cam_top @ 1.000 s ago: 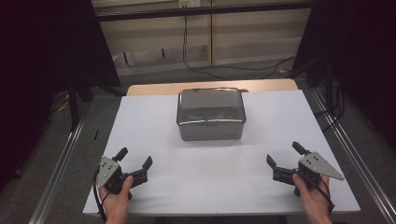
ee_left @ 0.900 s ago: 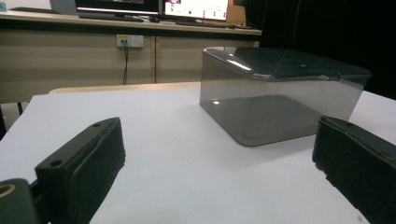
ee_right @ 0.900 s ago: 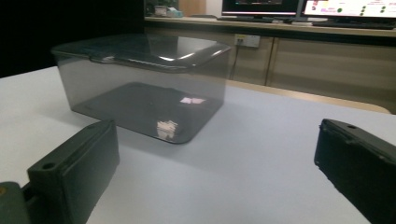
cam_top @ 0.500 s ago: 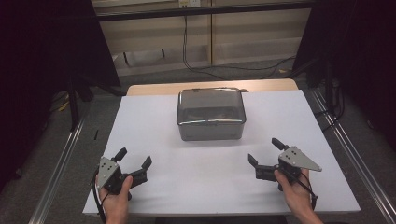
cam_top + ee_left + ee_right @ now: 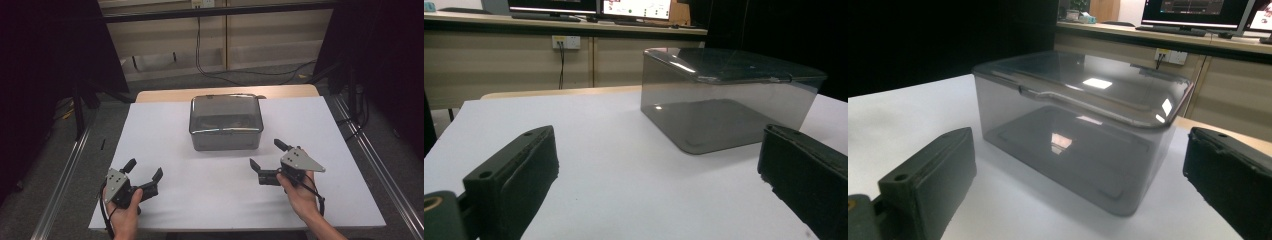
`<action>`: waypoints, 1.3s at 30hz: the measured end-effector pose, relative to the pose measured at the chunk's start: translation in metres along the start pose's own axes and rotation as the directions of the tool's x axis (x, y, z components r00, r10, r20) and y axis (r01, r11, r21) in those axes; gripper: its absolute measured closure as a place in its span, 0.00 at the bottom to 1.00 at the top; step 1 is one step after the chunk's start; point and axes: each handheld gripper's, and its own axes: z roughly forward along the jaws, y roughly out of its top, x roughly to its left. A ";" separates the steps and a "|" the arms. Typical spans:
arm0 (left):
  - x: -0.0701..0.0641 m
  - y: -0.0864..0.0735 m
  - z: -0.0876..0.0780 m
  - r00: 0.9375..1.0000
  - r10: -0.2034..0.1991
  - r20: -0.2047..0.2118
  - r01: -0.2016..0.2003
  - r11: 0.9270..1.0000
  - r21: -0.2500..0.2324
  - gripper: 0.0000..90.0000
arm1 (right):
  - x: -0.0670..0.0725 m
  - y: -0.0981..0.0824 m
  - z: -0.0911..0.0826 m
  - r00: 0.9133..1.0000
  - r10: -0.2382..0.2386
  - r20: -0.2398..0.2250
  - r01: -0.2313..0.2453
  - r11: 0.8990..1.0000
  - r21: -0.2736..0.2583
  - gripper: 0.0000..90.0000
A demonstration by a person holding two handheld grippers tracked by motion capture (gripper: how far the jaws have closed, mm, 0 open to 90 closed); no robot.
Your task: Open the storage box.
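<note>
While both pairs of black jaws stand spread wide with nothing between them, the right gripper (image 5: 267, 161) hovers just in front of the smoky grey plastic box (image 5: 226, 122), its jaws turned toward the box's near right corner. The right gripper view looks between those open jaws straight at the box (image 5: 1083, 135), which fills the gap beyond them, near but not touched. The left gripper (image 5: 144, 172) sits low at the near left of the table, also open, and well apart from the box. In the left gripper view the box (image 5: 724, 107) stands off to the right, beyond bare white surface.

The box is translucent, with rounded corners and a closed, clear lid (image 5: 1088, 85) whose rim overhangs the walls. It stands upright at the middle of the white tabletop (image 5: 165, 130), toward the far edge. What lies inside cannot be told through the tinted walls.

Each gripper is held by a hand entering from the near edge, the right hand (image 5: 300, 192) and the left hand (image 5: 122, 210). A grey three-cornered plate (image 5: 300, 160) tops the right gripper. Behind the table, black cables (image 5: 200, 50) hang against a beige cabinet (image 5: 165, 40).
</note>
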 end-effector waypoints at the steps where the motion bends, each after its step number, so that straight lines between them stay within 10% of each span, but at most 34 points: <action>1: 0.001 0.000 0.000 1.000 -0.004 0.001 0.004 1.000 0.000 0.03 | 0.000 0.003 0.005 1.000 -0.005 0.006 0.005 1.000 -0.003 0.00; 14: 0.000 -0.001 0.002 1.000 0.011 0.003 -0.011 1.000 0.009 0.03 | 0.003 0.018 0.028 0.998 -0.058 0.001 0.058 0.998 -0.013 0.00; 26: 0.001 -0.001 0.002 1.000 0.017 0.004 -0.017 1.000 0.019 0.03 | 0.020 0.027 0.047 0.977 -0.212 -0.012 0.212 0.977 0.001 0.00; 32: 0.002 -0.001 0.002 1.000 0.008 0.011 -0.008 1.000 0.021 0.03 | 0.027 0.028 0.063 0.920 -0.391 0.030 0.391 0.920 0.003 0.07; 35: 0.002 -0.001 0.001 1.000 0.006 0.009 -0.006 1.000 0.019 0.03 | 0.027 0.027 0.068 0.910 -0.411 0.044 0.412 0.911 -0.001 0.08; 39: 0.002 -0.001 0.002 1.000 0.011 0.013 -0.012 1.000 0.021 0.03 | 0.030 0.027 0.077 0.866 -0.497 0.048 0.496 0.868 0.028 0.10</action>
